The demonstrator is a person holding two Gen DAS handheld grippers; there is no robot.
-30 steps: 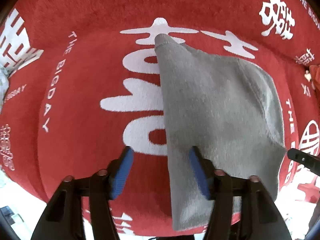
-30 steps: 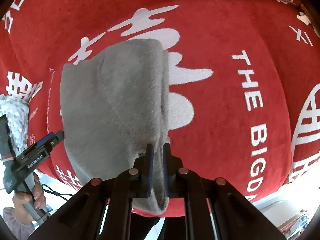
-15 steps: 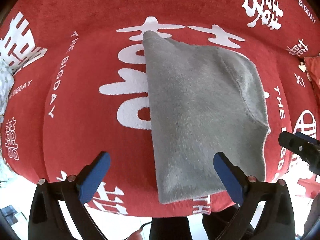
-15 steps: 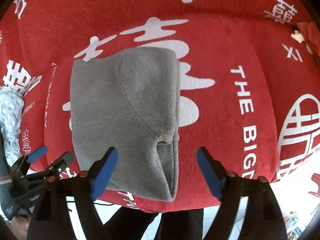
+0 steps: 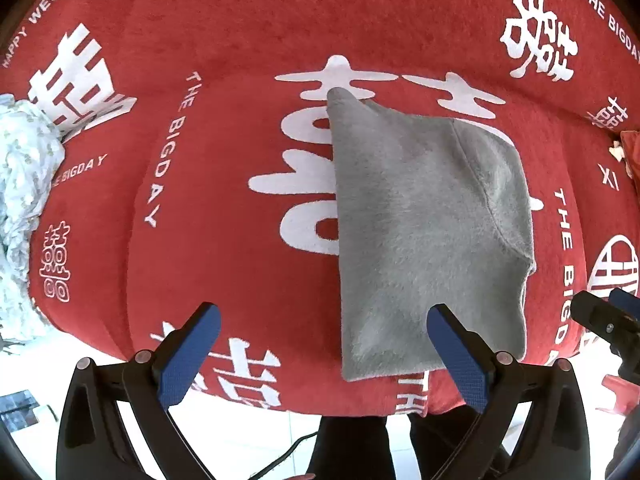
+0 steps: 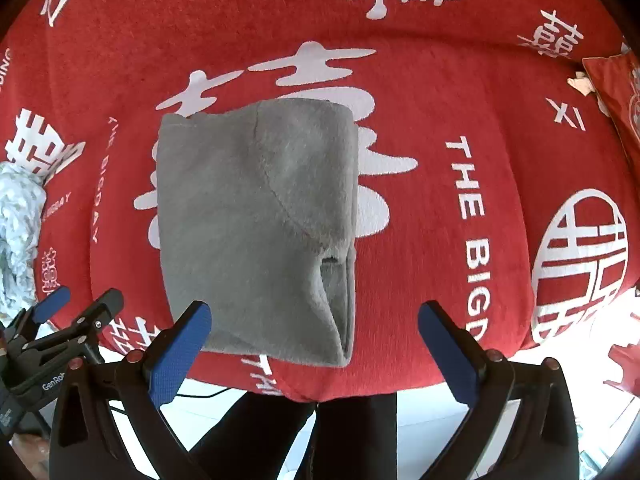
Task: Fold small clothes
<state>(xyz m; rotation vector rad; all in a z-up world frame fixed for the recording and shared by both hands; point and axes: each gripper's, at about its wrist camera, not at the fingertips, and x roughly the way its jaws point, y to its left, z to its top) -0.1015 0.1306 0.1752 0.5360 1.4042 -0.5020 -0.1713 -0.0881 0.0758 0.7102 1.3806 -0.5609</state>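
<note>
A folded grey fleece garment (image 5: pixel 420 220) (image 6: pixel 248 220) lies flat on the red blanket with white lettering (image 5: pixel 240 160) (image 6: pixel 440 80), its near edge close to the blanket's front edge. My left gripper (image 5: pixel 323 316) hangs open above the garment's near left corner, with nothing between its blue pads. My right gripper (image 6: pixel 314 310) hovers over the garment's near right corner, jaws opening wide, pads clear of the cloth. Each gripper shows at the edge of the other's view.
A crumpled white patterned cloth (image 5: pixel 20 200) (image 6: pixel 16 220) lies at the blanket's left end. A red cushion (image 6: pixel 616 92) sits at the far right. A person's dark legs (image 5: pixel 352 440) stand against the front edge, over pale floor.
Both grippers let go of the garment's near edge, spread wide and rose. The right one was shut on the cloth a second ago. The garment now lies flat.
</note>
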